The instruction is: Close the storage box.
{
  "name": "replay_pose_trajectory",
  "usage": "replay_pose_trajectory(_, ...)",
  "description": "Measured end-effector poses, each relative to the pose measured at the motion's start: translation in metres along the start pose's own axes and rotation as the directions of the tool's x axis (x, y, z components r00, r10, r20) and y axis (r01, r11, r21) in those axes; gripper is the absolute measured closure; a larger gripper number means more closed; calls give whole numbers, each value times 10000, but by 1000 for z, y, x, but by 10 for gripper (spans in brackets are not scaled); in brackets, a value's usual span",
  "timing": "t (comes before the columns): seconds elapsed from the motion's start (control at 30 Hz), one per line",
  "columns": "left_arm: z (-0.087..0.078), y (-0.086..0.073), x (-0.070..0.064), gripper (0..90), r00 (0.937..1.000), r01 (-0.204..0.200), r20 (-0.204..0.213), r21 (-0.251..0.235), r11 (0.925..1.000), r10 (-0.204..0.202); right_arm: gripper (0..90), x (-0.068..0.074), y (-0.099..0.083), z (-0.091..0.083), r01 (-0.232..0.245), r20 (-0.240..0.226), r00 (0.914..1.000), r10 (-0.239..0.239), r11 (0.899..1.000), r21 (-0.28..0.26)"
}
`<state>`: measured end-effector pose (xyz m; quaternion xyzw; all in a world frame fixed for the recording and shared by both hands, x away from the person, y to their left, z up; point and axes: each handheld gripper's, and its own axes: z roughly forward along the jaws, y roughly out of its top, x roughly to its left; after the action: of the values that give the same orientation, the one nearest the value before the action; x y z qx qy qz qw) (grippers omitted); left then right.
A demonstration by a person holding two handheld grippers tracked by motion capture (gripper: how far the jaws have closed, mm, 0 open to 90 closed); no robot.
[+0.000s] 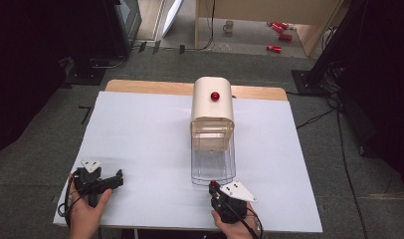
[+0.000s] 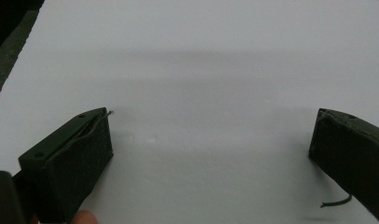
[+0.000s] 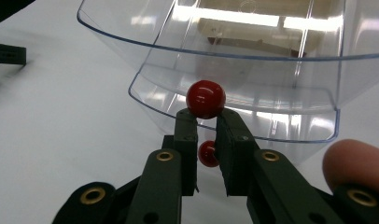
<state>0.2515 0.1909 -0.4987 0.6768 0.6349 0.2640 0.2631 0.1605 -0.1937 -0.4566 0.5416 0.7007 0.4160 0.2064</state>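
Right gripper view shows one red knob (image 3: 206,98) pinched between the tips of the right gripper (image 3: 207,122), whose two black jaws are drawn in close on it; a second, smaller red ball (image 3: 207,154) shows lower in the gap between the jaws, and whether it is a separate thing or a reflection I cannot tell. The knob sits at the front edge of the clear plastic drawer (image 3: 234,65), which is pulled out toward the gripper. In the high view there is one cream cabinet (image 1: 212,102) on the white table (image 1: 140,139), with a red button (image 1: 215,95) on its top and the drawer sticking out from its near side. The left gripper (image 1: 118,177) lies well apart at the near left corner of the table, held in one hand (image 1: 88,214); in the left gripper view its two jaws stand wide with nothing between them but bare tabletop.
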Motion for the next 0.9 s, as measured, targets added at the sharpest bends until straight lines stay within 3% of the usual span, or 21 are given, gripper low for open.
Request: replay_pose_trajectory(0.9,0,0,0,0,10000,8,0,2,10000,-8,820,-2,15,-6,-54,-118,9999,52,9998,-202)
